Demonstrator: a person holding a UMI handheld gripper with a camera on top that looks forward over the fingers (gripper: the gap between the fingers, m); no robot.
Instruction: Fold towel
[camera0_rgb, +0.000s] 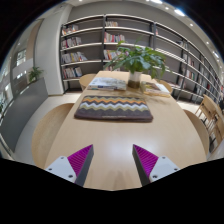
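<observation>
- Mostly clear view, but small stuff is hard to read: books on the bookshelves (120, 45) are just coloured spines, no titles legible.
- Flat thing (104, 85) lying on the bench beyond the towel, beside the plant, could be an open book or papers; cannot tell which.
- Plant pot is largely hidden by leaves; only the potted plant (138, 62) foliage shows well.
- Gripper body is cut off below; only the two fingers show, with nothing of the person's hand in view.
- Chairs at the right side of the bench (200, 118) are partly cut off; count there is unsure, at least two wooden backs.
- Gripper (113, 162) is held low over the near part of the bench (60, 135), pointing along it toward the towel and the shelves behind.
- Fingers are spread wide apart, nothing between them, only bare bench surface; magenta pads (80, 160) face inward.
- Towel (113, 107): one, zigzag-striped, dark-edged, lying flat on the middle of the bench, ahead of the fingers and apart from them, not touched.
- Towel's outline looks like a wide rectangle; its far edge is near the flat thing and the plant.
- Counts: one towel, one plant on the bench, one gripper with two fingers, one light wooden bench.
- Second, smaller plant (35, 74) stands far off near the window at the left; one of those.
- Shelving runs across the whole back wall, several tiers.
</observation>
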